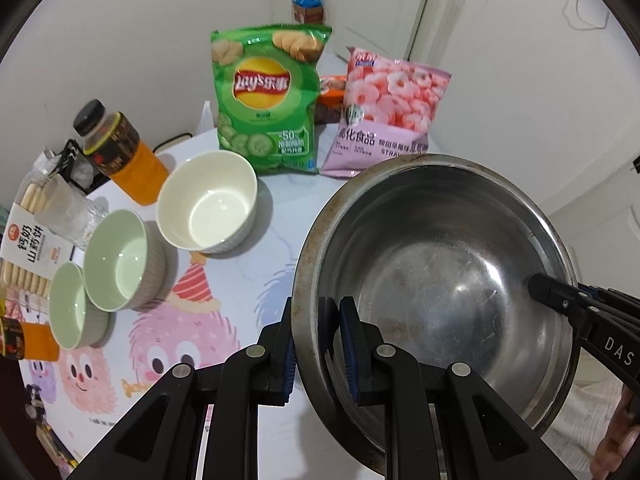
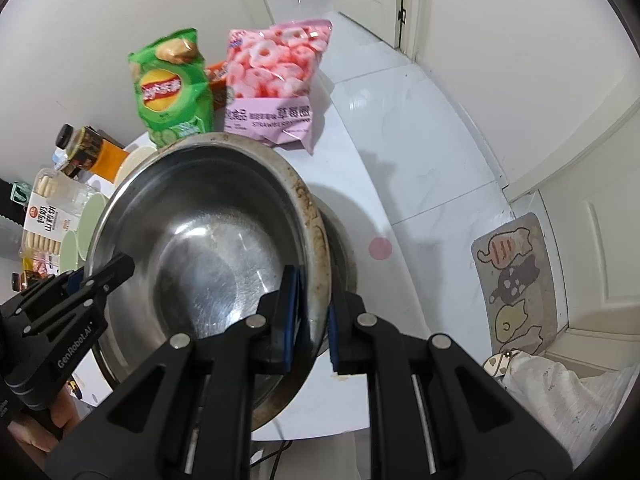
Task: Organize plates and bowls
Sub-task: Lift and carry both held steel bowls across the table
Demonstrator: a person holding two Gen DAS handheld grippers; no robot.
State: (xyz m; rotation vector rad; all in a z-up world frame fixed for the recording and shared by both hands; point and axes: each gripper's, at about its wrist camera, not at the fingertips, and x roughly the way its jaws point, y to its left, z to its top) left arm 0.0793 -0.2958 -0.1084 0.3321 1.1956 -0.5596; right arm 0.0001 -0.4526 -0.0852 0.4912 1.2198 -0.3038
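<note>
A large steel bowl [image 1: 436, 256] is held tilted above the table by both grippers; it also shows in the right wrist view [image 2: 208, 232]. My left gripper [image 1: 318, 348] is shut on its left rim. My right gripper [image 2: 312, 320] is shut on its right rim, and it also shows in the left wrist view [image 1: 560, 300]. A cream bowl [image 1: 208, 200] stands upright on the table. A larger pale green bowl [image 1: 120, 260] and a smaller pale green bowl [image 1: 74, 306] stand to its left, touching each other.
A green chips bag [image 1: 268, 96] and a pink snack bag [image 1: 388, 112] stand at the table's back. An orange drink bottle [image 1: 120, 152], a glass [image 1: 68, 208] and a biscuit pack [image 1: 28, 244] line the left side. The table's right edge [image 2: 384, 208] drops to a tiled floor.
</note>
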